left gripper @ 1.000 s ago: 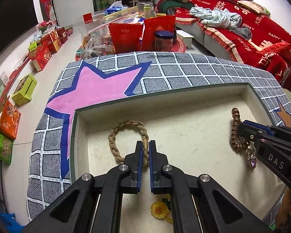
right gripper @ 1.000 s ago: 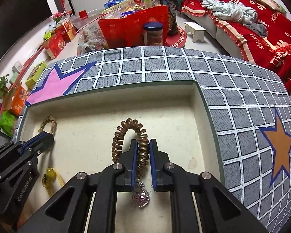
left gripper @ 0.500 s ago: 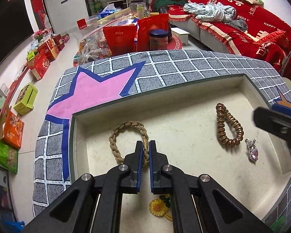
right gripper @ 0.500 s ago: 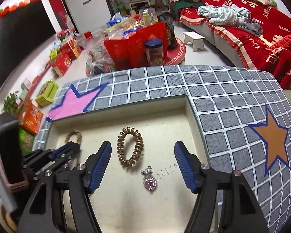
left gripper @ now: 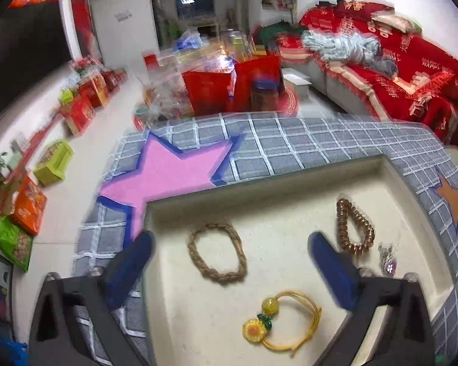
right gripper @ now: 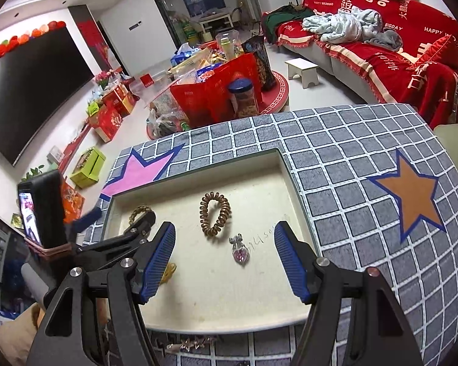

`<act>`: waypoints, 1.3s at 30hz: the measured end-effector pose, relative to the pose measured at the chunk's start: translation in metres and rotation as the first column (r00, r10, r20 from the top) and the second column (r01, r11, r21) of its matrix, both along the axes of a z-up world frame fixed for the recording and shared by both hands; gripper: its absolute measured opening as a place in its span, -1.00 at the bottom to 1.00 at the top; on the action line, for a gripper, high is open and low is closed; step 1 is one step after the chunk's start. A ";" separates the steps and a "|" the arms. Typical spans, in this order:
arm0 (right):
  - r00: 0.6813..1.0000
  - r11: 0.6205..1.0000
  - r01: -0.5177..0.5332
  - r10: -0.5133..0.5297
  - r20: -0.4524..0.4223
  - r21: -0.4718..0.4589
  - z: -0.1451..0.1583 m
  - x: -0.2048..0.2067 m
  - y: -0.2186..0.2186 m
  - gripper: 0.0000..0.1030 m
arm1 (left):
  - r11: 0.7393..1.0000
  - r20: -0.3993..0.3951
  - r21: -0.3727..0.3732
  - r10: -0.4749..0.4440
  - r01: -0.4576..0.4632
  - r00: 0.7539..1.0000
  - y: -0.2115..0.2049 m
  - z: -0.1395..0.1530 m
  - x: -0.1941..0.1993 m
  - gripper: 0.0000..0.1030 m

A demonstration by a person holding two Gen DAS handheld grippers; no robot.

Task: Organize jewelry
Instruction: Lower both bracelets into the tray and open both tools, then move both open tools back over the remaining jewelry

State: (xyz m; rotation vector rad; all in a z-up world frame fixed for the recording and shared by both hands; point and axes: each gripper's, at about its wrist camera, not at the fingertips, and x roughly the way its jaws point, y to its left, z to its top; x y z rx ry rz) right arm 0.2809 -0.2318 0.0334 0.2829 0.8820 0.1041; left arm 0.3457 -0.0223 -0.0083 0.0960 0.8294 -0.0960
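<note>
While both spread wide: left tool (left gripper: 230,262) over braided bracelet (left gripper: 217,253), right tool (right gripper: 224,257) near pendant (right gripper: 240,251) (seemingly untouched).

Both wrist views looking down and forward along spread blue fingers into the shallow cream tray (left gripper: 418,201) (right gripper: 293,183) on the checked cloth, sofa and room beyond. Left view nearer, above the tray's near-left corner, somewhat blurred. Right view higher and further back, over the near edge. Shared: tray floor, coil bracelet (left gripper: 352,228) (right gripper: 215,213), braided ring (left gripper: 218,253) (right gripper: 140,212), pendant (left gripper: 389,262) (right gripper: 240,251).
</note>
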 end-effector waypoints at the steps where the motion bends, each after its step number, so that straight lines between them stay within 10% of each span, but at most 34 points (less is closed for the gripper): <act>1: 1.000 1.000 0.001 -0.001 0.004 -0.003 0.002 -0.002 -0.001 0.38 | 1.000 0.005 0.005 -0.016 0.016 1.000 -0.002 0.003 -0.001 1.00; 39: 0.998 0.998 0.053 -0.052 -0.048 0.028 -0.030 -0.196 -0.034 0.66 | 0.983 -0.138 -0.178 -0.073 0.048 0.988 0.035 0.004 -0.204 1.00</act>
